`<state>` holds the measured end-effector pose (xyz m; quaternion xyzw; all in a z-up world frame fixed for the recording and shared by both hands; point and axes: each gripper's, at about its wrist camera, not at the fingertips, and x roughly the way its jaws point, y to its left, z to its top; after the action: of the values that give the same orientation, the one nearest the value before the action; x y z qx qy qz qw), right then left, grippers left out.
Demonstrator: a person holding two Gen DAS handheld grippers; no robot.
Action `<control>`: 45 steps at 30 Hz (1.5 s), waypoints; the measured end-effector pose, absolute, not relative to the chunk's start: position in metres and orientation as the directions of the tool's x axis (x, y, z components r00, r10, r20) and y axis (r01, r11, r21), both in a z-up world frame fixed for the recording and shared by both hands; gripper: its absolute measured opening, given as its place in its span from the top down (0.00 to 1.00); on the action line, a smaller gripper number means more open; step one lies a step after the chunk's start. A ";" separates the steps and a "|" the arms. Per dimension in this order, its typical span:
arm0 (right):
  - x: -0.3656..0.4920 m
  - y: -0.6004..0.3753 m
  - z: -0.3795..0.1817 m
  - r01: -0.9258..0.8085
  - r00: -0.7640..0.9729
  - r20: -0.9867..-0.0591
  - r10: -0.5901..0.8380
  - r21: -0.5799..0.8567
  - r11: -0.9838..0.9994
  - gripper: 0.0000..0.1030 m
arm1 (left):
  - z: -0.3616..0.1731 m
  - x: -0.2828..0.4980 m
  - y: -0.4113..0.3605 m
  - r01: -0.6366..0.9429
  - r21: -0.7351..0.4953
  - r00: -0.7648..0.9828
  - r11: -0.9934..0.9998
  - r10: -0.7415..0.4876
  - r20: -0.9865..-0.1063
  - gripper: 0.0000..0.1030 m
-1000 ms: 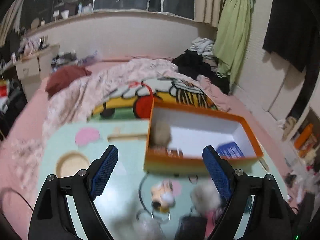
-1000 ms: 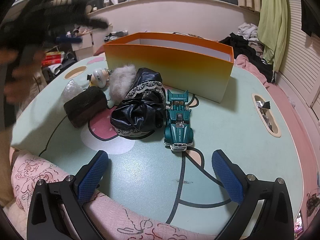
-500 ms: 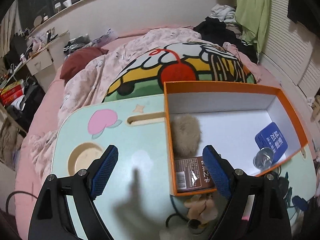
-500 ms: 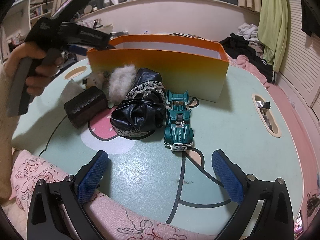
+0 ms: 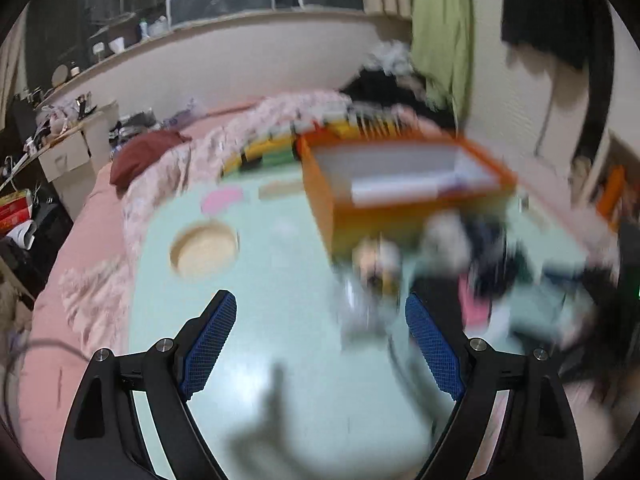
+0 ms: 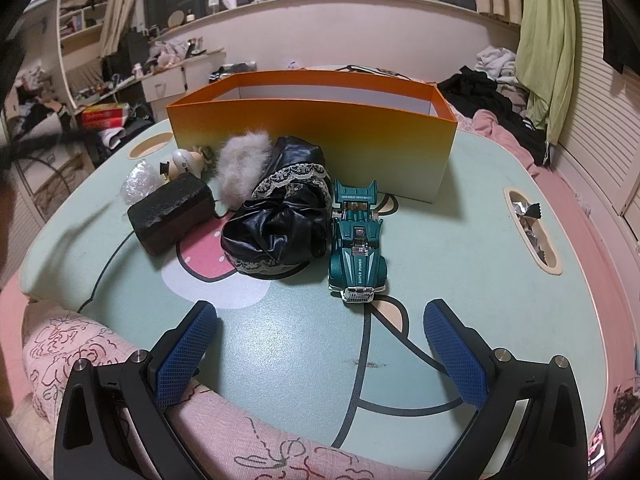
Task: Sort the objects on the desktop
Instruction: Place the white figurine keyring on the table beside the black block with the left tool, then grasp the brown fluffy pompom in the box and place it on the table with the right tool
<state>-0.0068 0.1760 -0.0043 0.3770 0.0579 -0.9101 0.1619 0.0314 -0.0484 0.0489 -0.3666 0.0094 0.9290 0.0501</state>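
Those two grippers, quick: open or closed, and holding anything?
Left gripper: open, holding nothing.
Right gripper: open, holding nothing.

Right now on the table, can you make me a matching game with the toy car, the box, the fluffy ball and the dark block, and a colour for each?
Things:
1. toy car
2. box
3. fluffy ball
4. dark block

Colours:
A. orange
B. grey
C. teal green
D. brownish black

Pairs: 1-C, 2-A, 3-B, 4-D

Bare tabletop ahead of toy car, orange box walling the back
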 end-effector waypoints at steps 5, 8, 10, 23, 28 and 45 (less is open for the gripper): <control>-0.007 0.176 -0.004 0.339 -0.664 -0.704 -0.253 0.018 -0.941 0.00 | 0.021 0.031 -0.032 -0.160 -0.133 -0.685 -0.978 0.207 -0.698 0.16; -0.007 0.176 -0.004 0.339 -0.664 -0.704 -0.252 0.017 -0.941 0.00 | 0.011 0.031 -0.007 -0.203 -0.162 -0.655 -0.966 0.257 -0.710 0.15; -0.007 0.175 -0.004 0.339 -0.664 -0.704 -0.252 0.018 -0.941 0.00 | 0.005 0.037 0.014 -0.182 -0.014 -0.694 -0.983 0.138 -0.707 0.12; -0.009 0.176 -0.002 0.350 -0.663 -0.696 -0.275 0.036 -0.936 0.04 | 0.000 0.040 0.014 -0.099 -0.019 -0.739 -0.995 0.086 -0.668 0.08; -0.003 0.182 0.016 0.411 -0.667 -0.637 -0.386 0.117 -0.904 0.37 | -0.001 0.044 0.010 -0.070 -0.018 -0.746 -0.997 0.065 -0.663 0.05; -0.207 0.061 0.093 0.405 -0.398 -0.770 -0.498 0.340 -0.849 0.30 | -0.001 0.048 0.005 -0.015 -0.026 -0.742 -1.000 0.028 -0.670 0.00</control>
<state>-0.2070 0.0612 0.0934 0.4774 -0.0489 -0.8346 0.2706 0.0481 0.0052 -0.0011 -0.3589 -0.0094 0.9333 0.0116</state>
